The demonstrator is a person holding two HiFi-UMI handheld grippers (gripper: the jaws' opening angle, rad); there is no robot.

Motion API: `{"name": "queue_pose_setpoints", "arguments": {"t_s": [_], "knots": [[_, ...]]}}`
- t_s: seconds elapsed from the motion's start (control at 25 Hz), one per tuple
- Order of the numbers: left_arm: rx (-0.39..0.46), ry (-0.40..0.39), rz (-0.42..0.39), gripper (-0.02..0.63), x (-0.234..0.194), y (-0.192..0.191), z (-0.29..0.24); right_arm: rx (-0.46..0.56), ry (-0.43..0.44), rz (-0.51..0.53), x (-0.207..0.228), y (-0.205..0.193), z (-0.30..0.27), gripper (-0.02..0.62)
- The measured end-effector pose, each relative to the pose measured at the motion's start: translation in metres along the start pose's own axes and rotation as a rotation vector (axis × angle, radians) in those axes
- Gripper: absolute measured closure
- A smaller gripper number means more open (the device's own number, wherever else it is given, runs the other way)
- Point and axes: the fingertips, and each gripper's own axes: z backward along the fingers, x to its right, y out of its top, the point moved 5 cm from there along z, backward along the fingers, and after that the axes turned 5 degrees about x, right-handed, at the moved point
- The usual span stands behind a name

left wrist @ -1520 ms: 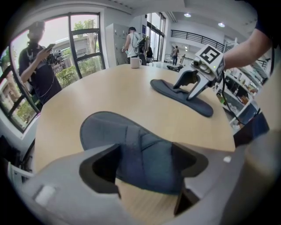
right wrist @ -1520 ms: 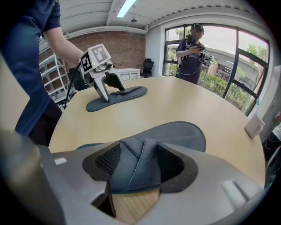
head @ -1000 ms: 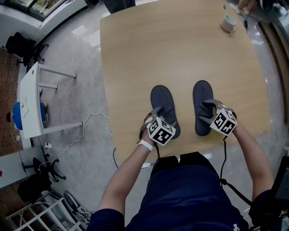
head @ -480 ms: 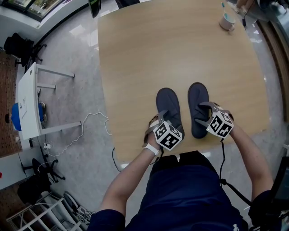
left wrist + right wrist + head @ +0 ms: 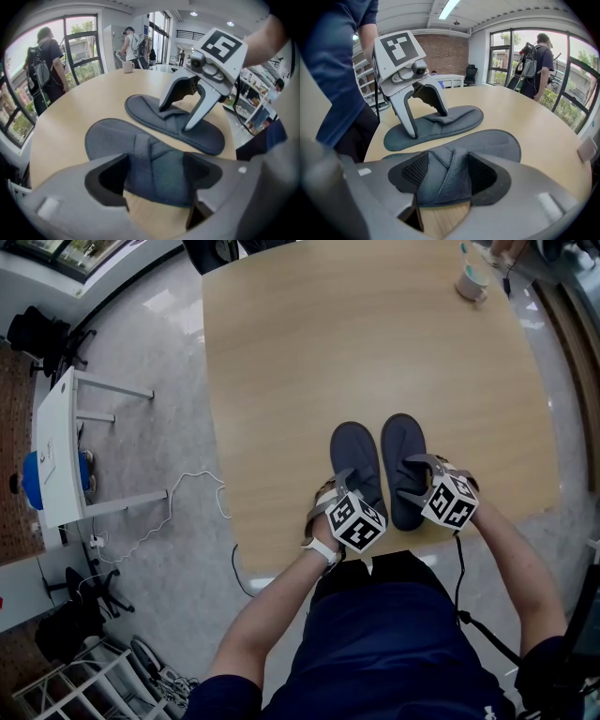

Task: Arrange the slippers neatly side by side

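Left gripper (image 5: 154, 176) pinches the left dark grey fabric slipper (image 5: 354, 451) by the strap between its fingers. Right gripper (image 5: 446, 176) likewise holds the right dark grey fabric slipper (image 5: 398, 439). They look aligned, so releasing seems next.

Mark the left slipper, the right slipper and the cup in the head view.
left slipper (image 5: 353, 448): head view, front insole.
right slipper (image 5: 401, 437): head view, front insole.
cup (image 5: 472, 285): head view, its side.
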Motion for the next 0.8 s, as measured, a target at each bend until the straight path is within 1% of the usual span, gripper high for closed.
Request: {"name": "queue_pose_setpoints", "arguments": {"t_s": [0.36, 0.56, 0.8], "knots": [[-0.003, -0.002, -0.005, 0.227, 0.0027, 0.0029, -0.0017, 0.007, 0.011, 0.012, -0.0031, 0.0049, -0.0041, 0.321], [-0.008, -0.002, -0.012, 0.227, 0.0016, 0.0027, -0.0027, 0.002, 0.001, 0.010, -0.0029, 0.0058, -0.0059, 0.321], [0.022, -0.005, -0.013, 0.225, -0.0003, 0.0008, 0.0039, -0.005, -0.009, 0.013, -0.0058, 0.0093, -0.0073, 0.319]]}}
